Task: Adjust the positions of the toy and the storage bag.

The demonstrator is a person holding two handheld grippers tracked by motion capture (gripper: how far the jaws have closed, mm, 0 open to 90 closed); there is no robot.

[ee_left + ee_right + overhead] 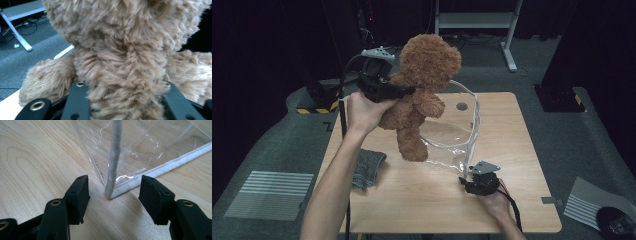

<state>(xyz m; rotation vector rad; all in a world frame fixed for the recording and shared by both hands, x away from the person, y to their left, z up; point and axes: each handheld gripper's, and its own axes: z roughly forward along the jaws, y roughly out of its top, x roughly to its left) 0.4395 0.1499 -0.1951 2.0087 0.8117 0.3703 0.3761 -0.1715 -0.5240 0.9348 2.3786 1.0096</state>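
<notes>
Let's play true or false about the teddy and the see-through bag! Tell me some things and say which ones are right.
1. The left gripper is squeezing the brown teddy bear around its body. True.
2. The teddy bear is lying flat on the table. False: it is held up in the air, above the table.
3. The right gripper has its jaws open, with the corner of the clear plastic bag just in front of them. True.
4. The bag's trim is bright red. False: it is white.
5. A grey cloth lies on the table near the left forearm. True.
6. The teddy is already inside the bag. False: it is outside, held over the bag.
</notes>
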